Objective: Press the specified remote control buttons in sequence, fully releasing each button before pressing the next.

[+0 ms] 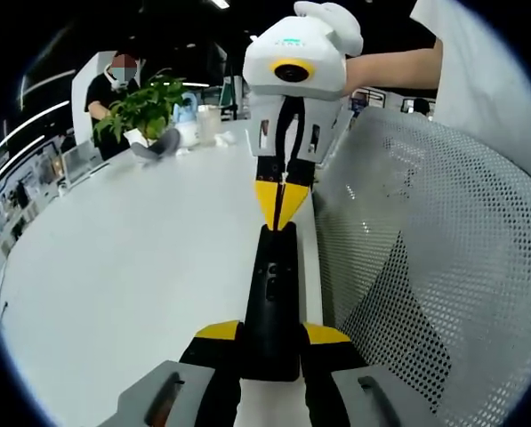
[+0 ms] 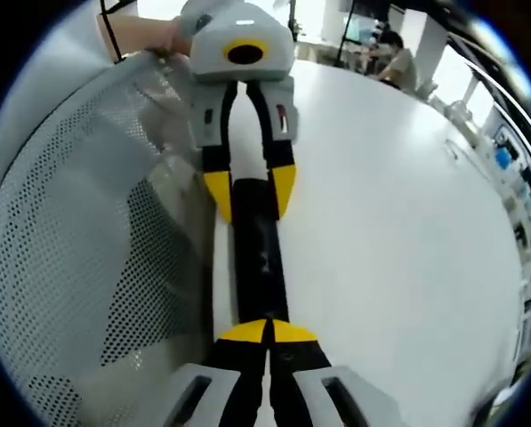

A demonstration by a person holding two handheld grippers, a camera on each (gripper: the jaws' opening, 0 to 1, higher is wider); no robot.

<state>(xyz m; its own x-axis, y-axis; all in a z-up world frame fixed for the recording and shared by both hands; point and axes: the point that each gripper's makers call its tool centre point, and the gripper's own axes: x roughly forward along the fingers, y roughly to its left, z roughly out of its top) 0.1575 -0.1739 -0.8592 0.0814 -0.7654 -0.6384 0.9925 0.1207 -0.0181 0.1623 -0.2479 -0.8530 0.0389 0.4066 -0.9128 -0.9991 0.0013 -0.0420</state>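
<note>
— The left gripper (image 1: 271, 342)?
— Jaws clamped on the near end of the black remote (image 1: 272, 294), which lies on the white surface (image 1: 132, 267) beside a perforated chair back (image 1: 425, 240).
— The right gripper (image 1: 281, 197)?
— At 12 o'clock, jaws closed together, tips touching the remote's far end.

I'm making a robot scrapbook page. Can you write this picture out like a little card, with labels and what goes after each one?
Thing being handled: black remote control, long and slim, lying on the table
Table: white table
Left tongs: yellow tips either side of one end of the remote, holding it
Right tongs: tips shut together, resting on the other end of the remote
Beside the remote: grey mesh chair back
Far end of table: potted green plant
People: one behind the plant; others seated in the right gripper view
</note>
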